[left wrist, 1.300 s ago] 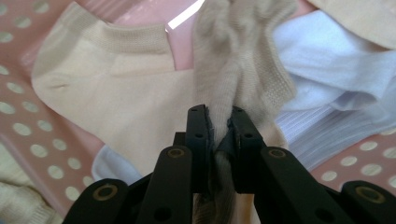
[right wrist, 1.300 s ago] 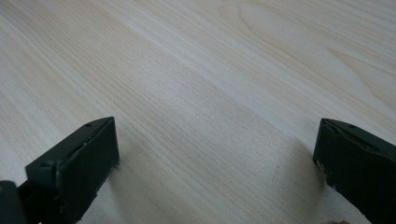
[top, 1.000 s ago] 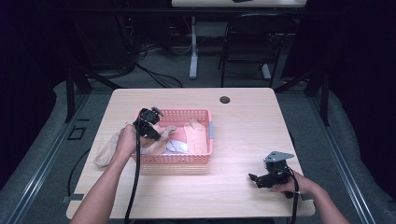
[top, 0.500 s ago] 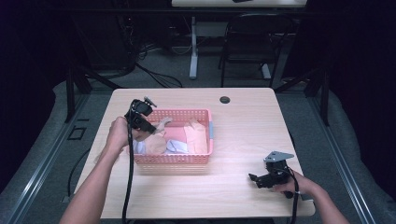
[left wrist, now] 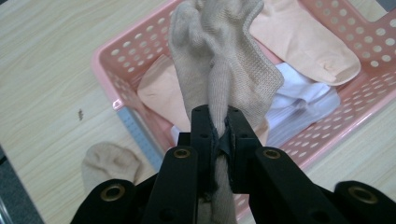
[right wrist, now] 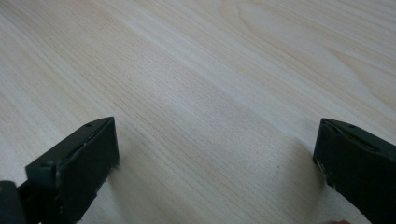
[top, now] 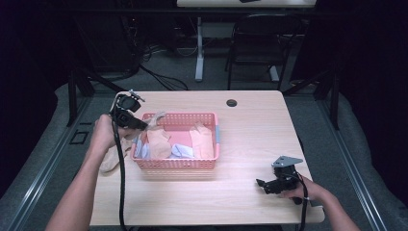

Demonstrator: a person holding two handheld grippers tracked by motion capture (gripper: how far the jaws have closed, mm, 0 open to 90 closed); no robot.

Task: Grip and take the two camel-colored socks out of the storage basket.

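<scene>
While the left gripper (left wrist: 218, 133) pinches a beige knit sock (left wrist: 224, 65) between its two jaws, the fabric runs through them, toe bunched just ahead of the tips and the leg trailing back under the gripper body. The sock hangs above the near corner of the pink plastic basket (left wrist: 116, 84). Beyond the jaw tips, lower down, lie a peach sock (left wrist: 303, 39) and folded white cloth (left wrist: 306, 100) inside the basket; to the left of the jaws, outside the basket wall, another beige sock (left wrist: 109, 163) rests on the wooden table (left wrist: 51, 60).

The step in hand appears to be lifting this sock out of the basket and carrying it toward the one on the table, likely its mate. To do it well, the grip should stay firm: the knit is soft and bunched, and a slack pinch could let it slide out. Raising it high enough for the dangling toe to clear the basket rim would avoid snagging the mesh or dragging the basket along.

The right gripper (top: 275, 183) rests on bare table well away from the basket, its jaws spread wide with nothing between them, so it could steady the basket if it shifts.
</scene>
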